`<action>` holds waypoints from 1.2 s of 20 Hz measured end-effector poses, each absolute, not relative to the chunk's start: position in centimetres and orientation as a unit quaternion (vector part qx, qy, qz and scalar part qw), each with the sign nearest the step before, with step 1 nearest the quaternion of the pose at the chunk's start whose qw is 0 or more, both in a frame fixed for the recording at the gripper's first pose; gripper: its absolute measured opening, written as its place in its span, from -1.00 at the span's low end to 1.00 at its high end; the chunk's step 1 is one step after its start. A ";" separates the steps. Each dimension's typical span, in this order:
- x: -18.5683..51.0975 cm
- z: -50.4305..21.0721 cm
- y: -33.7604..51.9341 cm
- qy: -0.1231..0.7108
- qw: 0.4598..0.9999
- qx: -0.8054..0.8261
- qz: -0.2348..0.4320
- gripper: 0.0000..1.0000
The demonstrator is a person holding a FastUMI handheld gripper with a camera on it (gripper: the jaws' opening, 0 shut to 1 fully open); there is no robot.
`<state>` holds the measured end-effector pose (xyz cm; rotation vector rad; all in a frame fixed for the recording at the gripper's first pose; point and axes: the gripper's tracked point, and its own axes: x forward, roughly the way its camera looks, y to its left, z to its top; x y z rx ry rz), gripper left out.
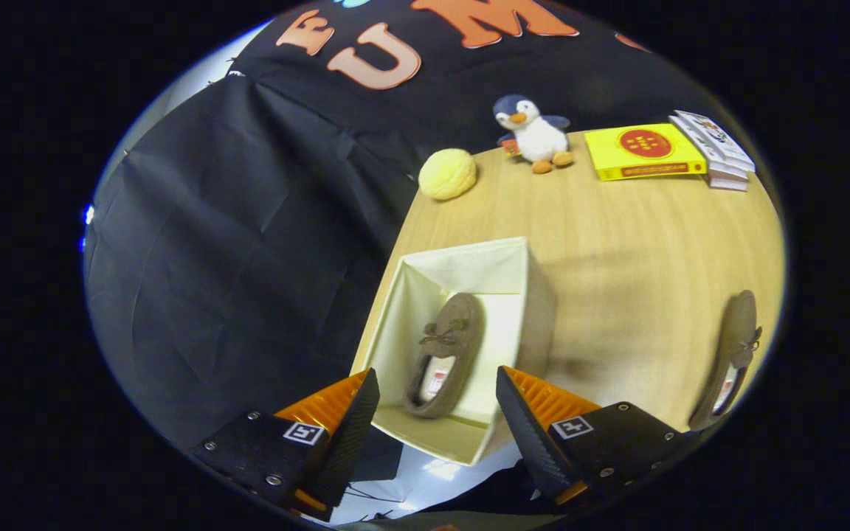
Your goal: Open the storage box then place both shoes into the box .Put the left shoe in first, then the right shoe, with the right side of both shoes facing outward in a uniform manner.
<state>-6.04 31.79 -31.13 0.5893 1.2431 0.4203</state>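
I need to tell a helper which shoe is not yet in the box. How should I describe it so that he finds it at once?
On the wooden table, look away from the open cream storage box, beyond the open gripper. The brown shoe on the table lies alone on bare wood near the edge. Its twin, the shoe in the box, lies inside the walls.

1. Black creased cloth wall (pixel 233 243) hangs behind and beside a light wooden table (pixel 639 251).
2. Pale floor (pixel 432 472), possibly glossy, shows below the table's near edge.
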 end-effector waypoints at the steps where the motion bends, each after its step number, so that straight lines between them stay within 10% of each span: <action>1: -6.1 -31.6 29.3 0.563 0.762 0.264 0.177 0.92; 24: -16.8 -49.4 -1.7 0.597 0.797 0.091 -0.020 0.39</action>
